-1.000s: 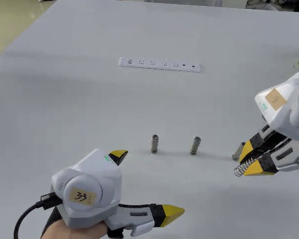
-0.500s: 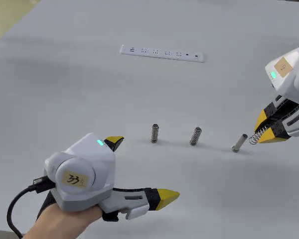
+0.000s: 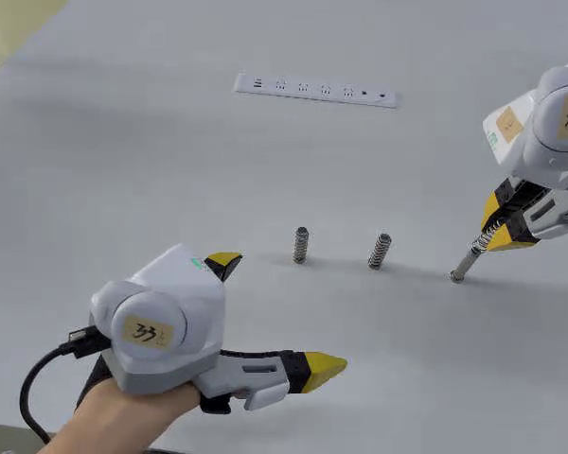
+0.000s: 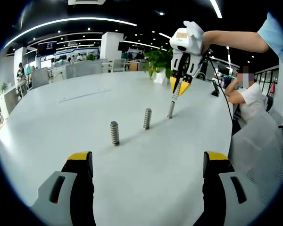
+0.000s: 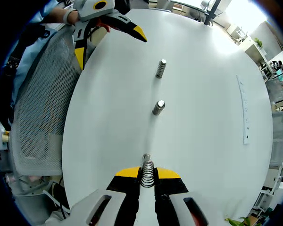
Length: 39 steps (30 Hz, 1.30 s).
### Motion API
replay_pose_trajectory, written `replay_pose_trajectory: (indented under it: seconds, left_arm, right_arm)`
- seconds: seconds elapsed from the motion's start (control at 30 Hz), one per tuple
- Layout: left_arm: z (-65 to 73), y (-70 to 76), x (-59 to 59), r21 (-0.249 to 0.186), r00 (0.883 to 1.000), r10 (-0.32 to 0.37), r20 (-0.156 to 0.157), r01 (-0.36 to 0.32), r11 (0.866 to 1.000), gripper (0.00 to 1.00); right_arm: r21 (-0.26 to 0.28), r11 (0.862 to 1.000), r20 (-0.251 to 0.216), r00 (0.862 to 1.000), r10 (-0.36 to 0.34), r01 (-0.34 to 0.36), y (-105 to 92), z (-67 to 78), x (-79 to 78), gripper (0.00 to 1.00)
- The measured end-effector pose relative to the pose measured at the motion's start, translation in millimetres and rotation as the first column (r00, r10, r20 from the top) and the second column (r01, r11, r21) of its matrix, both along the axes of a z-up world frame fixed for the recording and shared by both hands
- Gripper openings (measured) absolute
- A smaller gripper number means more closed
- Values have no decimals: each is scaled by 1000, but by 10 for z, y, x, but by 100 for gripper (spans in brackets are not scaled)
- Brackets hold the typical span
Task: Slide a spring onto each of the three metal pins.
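Clamping the last spring (image 5: 147,172) atop the third pin (image 3: 465,264), three o'clock from two loaded pins (image 3: 301,244), the right gripper (image 3: 500,230) needed a straight, coaxial push down; the left gripper (image 3: 276,312) hung, jaws spread.

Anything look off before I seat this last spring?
Nothing stands out. The first pin and the middle pin stand with springs on. The right gripper holds the last spring at the top of the third pin, which leans in the head view but looks near upright in the left gripper view, so probably camera angle.
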<state>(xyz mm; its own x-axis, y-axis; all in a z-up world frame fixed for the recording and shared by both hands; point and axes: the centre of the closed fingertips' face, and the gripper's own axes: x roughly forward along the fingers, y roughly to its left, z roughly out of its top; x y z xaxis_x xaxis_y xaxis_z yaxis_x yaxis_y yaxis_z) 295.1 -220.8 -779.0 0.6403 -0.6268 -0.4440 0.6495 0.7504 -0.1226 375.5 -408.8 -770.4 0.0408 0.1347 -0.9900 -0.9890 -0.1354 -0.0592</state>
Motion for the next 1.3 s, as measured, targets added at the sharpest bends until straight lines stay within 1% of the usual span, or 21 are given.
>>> replay_pose_trajectory:
  seconds: [0.13, 0.37, 0.63, 0.7, 0.9, 1.0, 1.17, 1.3]
  left_arm:
    - [-3, -10, -4, -1, 1000, -4, -1, 4, 1000, 97]
    - [-12, -9, -8, -5, 1000, -4, -10, 4, 1000, 97]
    - [-39, -25, -21, -6, 1000, -12, -18, 12, 1000, 96]
    - [-52, -29, -27, -3, 1000, -16, -22, 16, 1000, 96]
    - [-65, -35, -35, -6, 999, -19, -28, 19, 1000, 96]
    - [-62, -31, -31, -5, 1000, -19, -23, 19, 1000, 95]
    - [-55, -7, -19, -11, 1000, -10, -19, 10, 1000, 95]
    - [-64, -3, -17, -11, 1000, -8, -24, 7, 1000, 95]
  right_arm:
    - [-20, 1000, -4, 1000, 8, -8, -17, -19, -18, 8]
    - [-30, 999, -14, 1000, 17, -18, 9, -43, -39, 8]
    - [-51, 998, -21, 999, 24, -25, -27, -80, -47, 8]
    - [-56, 998, -21, 999, 27, -29, -52, -110, -5, 8]
    - [-70, 997, -31, 999, 37, -39, -49, -170, -17, 8]
    - [-74, 996, -37, 999, 39, -42, -43, -215, -21, 8]
    - [-79, 996, -53, 998, 34, -38, -26, -287, -30, 8]
    - [-80, 996, -63, 998, 26, -31, -28, -350, -28, 8]
